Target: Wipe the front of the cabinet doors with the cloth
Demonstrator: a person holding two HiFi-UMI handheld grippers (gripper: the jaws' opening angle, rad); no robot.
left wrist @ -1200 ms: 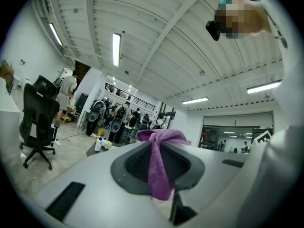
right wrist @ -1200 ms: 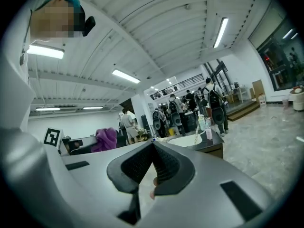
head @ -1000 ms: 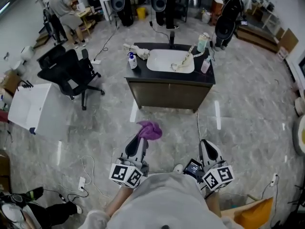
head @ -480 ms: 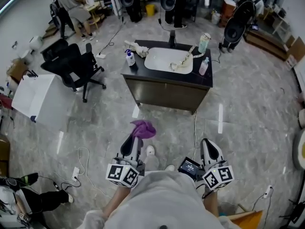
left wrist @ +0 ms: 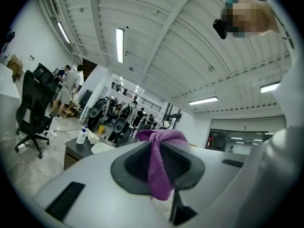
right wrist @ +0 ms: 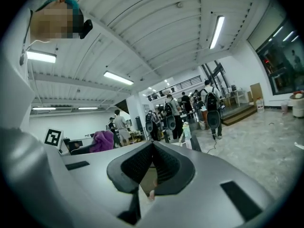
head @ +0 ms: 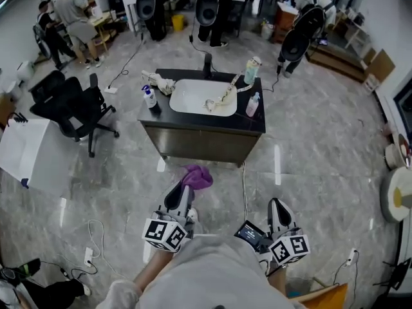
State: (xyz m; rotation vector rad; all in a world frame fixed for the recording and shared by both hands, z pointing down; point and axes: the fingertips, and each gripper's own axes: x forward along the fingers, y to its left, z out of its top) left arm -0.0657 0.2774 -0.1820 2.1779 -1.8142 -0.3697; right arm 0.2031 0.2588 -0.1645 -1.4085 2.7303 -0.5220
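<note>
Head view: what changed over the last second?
The person has walked closer to the sink cabinet: the floor gap between its front and the purple cloth has shrunk. Nothing was taken or let go. The left gripper stays shut on the cloth, and the right gripper stays shut and empty.

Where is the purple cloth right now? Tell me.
Head view, left of centre: the purple cloth is clamped in the left gripper, above the floor just before the sink cabinet.
</note>
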